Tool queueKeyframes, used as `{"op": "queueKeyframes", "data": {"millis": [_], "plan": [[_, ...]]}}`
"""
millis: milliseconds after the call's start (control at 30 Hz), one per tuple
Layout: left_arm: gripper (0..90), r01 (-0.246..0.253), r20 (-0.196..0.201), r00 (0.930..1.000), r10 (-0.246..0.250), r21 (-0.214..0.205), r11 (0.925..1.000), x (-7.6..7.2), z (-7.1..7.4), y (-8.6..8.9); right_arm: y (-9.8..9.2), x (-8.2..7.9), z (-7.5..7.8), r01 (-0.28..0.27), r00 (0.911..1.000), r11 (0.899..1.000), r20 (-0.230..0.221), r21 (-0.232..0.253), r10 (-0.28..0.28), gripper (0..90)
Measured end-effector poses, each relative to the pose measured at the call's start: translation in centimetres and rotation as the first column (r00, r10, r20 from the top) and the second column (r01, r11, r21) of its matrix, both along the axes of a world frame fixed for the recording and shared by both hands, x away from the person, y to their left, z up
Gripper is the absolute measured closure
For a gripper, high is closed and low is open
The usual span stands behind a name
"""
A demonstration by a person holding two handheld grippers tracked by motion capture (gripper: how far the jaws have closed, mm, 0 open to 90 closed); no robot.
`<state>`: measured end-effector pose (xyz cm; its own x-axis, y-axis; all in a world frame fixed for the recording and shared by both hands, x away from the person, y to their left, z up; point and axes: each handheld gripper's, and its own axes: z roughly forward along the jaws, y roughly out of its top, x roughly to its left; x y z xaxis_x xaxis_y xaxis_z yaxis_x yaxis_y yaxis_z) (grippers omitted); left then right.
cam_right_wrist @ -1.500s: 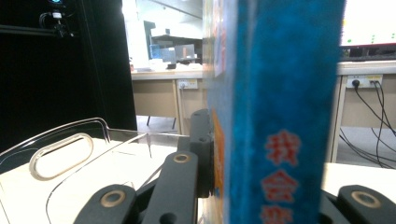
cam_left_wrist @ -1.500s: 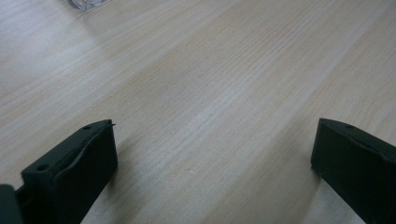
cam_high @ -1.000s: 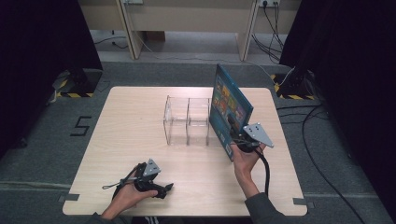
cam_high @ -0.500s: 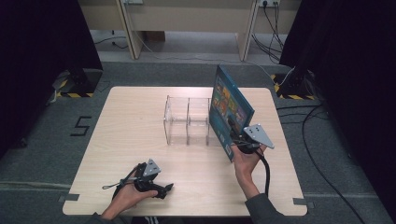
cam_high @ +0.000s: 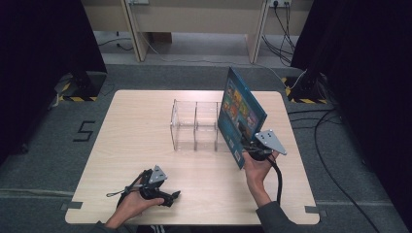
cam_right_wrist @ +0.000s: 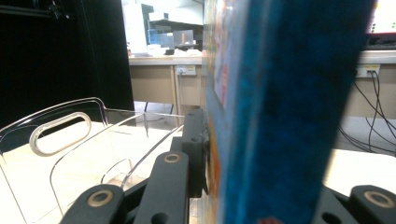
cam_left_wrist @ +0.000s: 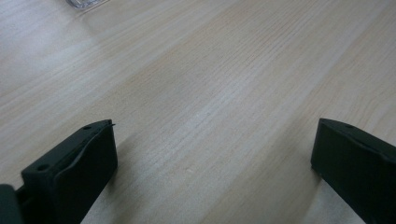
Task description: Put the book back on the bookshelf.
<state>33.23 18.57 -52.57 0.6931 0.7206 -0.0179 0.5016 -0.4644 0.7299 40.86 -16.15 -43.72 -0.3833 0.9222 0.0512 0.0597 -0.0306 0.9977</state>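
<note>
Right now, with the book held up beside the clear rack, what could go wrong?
1. The right claw pinches the blue book near one low corner only; the tall, tilted book could pivot or slip.
2. The book's lower edge sits beside the clear rack, so it may catch the wall and shove it.

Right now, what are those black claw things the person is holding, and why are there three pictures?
They are hand-held grabbers with two black fingers each. One picture looks down from above the pale wooden table. The other two come from small cameras riding on each grabber. The right gripper pinches a big, flat blue picture book, held upright next to a clear plastic rack with dividers; up close, the book sits between that grabber's fingers. The left gripper rests low near the table's front edge, its fingers wide apart over bare wood, holding nothing.
</note>
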Motion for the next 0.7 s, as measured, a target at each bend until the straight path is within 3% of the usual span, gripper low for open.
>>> {"op": "queueKeyframes", "data": {"millis": [533, 700], "plan": [[0.0, 0.003, 0.000, 1.0000, -0.003, 0.001, 1.0000, -0.03, 0.01, 0.02, -0.38, -0.28, -0.02, 0.008, 0.9999, 1.000, -0.008, 0.009, -0.008, 71.0], [0.0, 0.003, 0.000, 1.0000, -0.003, 0.002, 1.0000, -0.04, 0.01, 0.02, -0.50, -0.48, 0.11, 0.008, 0.9999, 1.000, -0.010, 0.023, -0.008, 64.9]]}}
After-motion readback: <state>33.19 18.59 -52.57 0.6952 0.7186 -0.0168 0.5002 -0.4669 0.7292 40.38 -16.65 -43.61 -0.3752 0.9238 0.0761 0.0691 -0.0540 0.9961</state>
